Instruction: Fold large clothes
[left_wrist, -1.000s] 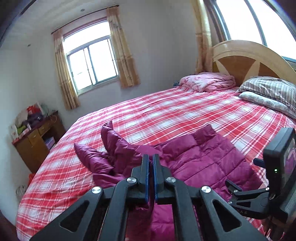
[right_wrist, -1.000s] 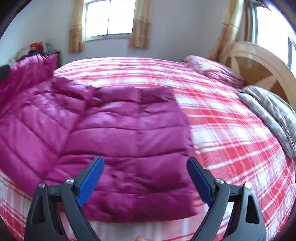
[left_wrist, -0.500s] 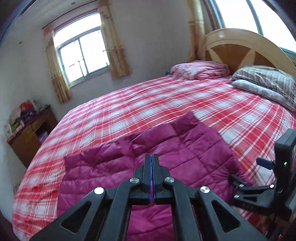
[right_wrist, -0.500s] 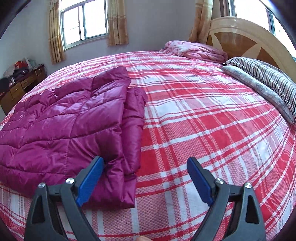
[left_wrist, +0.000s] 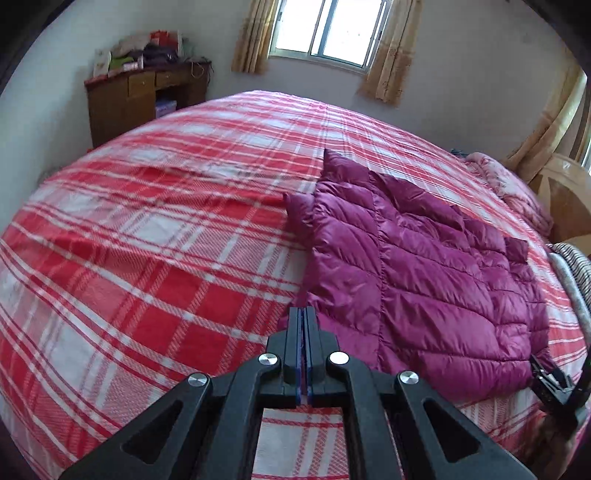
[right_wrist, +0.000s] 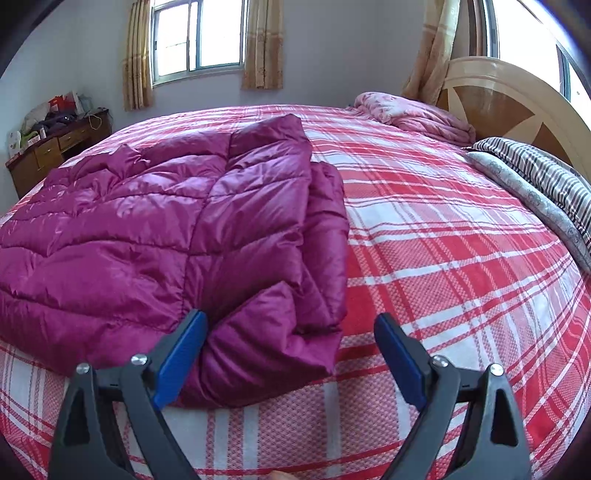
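Note:
A magenta quilted puffer jacket lies folded on the red plaid bed. My left gripper is shut, its tips over the jacket's near left edge; I see no fabric between the pads. The jacket fills the left half of the right wrist view, with a doubled fold along its right side. My right gripper is open low over the bed. The jacket's near right corner lies between its blue pads, which do not press on it. The right gripper also shows at the jacket's near right end.
A wooden headboard, striped pillows and a folded pink quilt are at the bed's head on the right. A cluttered wooden desk stands beyond the far corner. Curtained windows line the far wall.
A second ago my left gripper held part of the jacket raised; the jacket now lies flat and folded. The left gripper has swung left, sunk and rolled. The jacket's corner now lies between the right fingers.

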